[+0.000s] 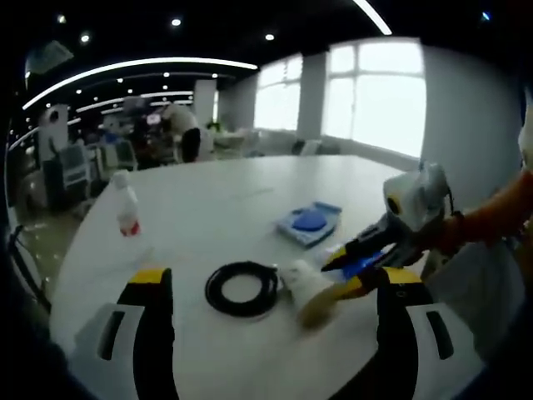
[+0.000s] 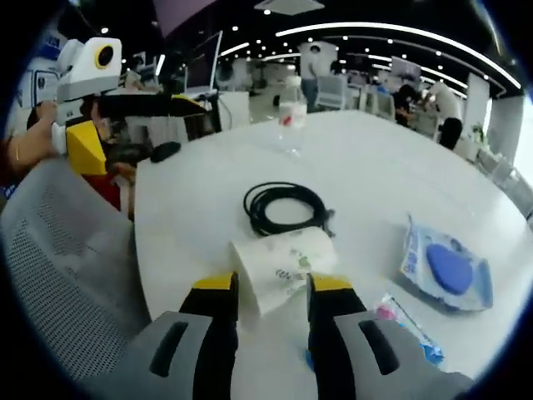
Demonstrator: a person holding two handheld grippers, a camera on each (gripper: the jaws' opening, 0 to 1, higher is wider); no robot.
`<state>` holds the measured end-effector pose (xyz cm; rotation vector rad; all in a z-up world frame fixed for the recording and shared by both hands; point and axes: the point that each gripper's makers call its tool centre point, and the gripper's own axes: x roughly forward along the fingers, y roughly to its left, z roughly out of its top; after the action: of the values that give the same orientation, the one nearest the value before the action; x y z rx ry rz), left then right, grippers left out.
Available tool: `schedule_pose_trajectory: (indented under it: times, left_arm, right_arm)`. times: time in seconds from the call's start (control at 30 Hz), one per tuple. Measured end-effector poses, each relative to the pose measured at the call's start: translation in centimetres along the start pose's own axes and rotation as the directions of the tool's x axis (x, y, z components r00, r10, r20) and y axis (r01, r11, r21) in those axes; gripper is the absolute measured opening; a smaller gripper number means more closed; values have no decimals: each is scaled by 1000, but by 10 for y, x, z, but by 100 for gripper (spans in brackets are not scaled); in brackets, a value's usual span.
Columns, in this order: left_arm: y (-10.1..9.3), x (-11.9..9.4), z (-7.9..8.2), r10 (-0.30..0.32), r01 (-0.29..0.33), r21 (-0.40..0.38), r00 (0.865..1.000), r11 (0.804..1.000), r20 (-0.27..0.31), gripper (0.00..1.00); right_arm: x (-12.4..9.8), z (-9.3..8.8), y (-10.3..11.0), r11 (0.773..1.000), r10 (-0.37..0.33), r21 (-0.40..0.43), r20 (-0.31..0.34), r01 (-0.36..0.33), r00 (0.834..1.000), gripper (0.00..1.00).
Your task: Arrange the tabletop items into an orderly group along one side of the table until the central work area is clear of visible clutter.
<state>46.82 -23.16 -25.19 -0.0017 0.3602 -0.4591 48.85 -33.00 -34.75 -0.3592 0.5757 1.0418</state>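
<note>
While the left gripper (image 1: 271, 287) stands with jaws wide apart and empty at lower frame, the coiled black cable (image 1: 242, 288) lies between them on the white table (image 1: 233, 200). The right gripper (image 2: 266, 287) is closed on the white paper packet (image 2: 283, 262); the wipes pack (image 2: 447, 268) sits at right, the bottle (image 2: 291, 117) at upper centre.

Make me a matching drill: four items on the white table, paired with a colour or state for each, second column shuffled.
Items:
1. cable
2. bottle
3. paper roll
4. wipes pack

Descriptions:
A. lying on its side, white
B. standing upright, red label
C. flat, blue oval on top
D. coiled, black

Pairs: 1-D, 2-B, 3-A, 4-C
</note>
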Motion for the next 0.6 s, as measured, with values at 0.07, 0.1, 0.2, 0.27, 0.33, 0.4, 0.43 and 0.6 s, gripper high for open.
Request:
schedule_pose_trajectory:
  times: [0.07, 0.1, 0.2, 0.27, 0.33, 0.4, 0.43, 0.6]
  left_arm:
    - [1, -1, 1, 3, -3, 1, 1000, 1000, 3, 99]
    - [1, -1, 2, 2, -2, 1, 1000, 1000, 6, 99]
    - [-1, -2, 6, -6, 6, -3, 1000, 1000, 22, 99]
    - [1, -1, 4, -1, 1, -6, 1000, 1000, 14, 99]
    - [1, -1, 4, 0, 0, -11, 1000, 1000, 15, 99]
    - [0, -1, 4, -5, 5, -16, 1000, 1000, 18, 99]
    - [-1, -1, 4, -8, 8, -15, 1000, 1000, 18, 99]
    - [-3, -2, 4, -13, 13, -12, 1000, 1000, 19, 99]
  right_arm:
    - [0, 0, -1, 1000, -8, -10, -5, 8, 1000, 21]
    - [0, 0, -1, 1000, -11, -9, -6, 11, 1000, 20]
    - [-1, -2, -2, 1000, -17, 0, -15, 17, 1000, 17]
    - [-2, -2, -4, 1000, -19, 15, -17, 19, 1000, 16]
    - [-3, -2, -5, 999, -24, 24, -17, 25, 1000, 14]
    - [-4, -2, -8, 998, -44, 33, -18, 45, 999, 13]
    - [-4, -1, -9, 998, -47, 31, -17, 48, 999, 12]
    - [-9, 3, -15, 996, -75, 46, 0, 75, 997, 10]
